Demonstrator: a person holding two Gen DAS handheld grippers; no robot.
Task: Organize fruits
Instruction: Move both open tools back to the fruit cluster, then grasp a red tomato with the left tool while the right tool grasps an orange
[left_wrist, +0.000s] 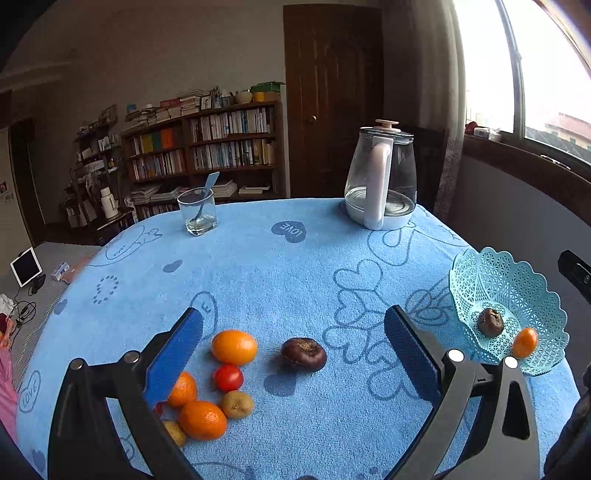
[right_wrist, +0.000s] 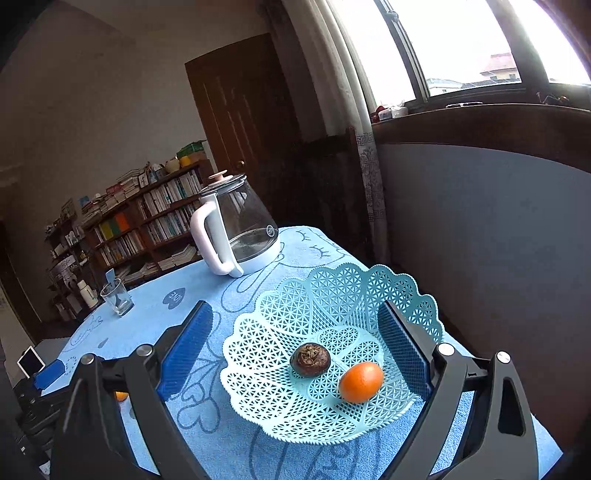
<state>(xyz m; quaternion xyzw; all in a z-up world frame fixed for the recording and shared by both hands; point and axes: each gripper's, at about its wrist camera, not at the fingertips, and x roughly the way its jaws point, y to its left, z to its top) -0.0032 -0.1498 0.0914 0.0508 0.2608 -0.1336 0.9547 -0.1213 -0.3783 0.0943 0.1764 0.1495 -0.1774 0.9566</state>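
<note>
In the left wrist view my left gripper is open above the blue cloth, with a dark brown fruit and an orange between its fingers. A small red tomato, two more oranges and a tan fruit lie beside the left finger. The teal lattice basket at right holds a dark fruit and an orange. In the right wrist view my right gripper is open and empty over the basket, which holds the dark fruit and orange.
A glass kettle stands at the table's far side. A drinking glass with a blue spoon stands at the far left. Bookshelves, a door and a window lie beyond the table edge.
</note>
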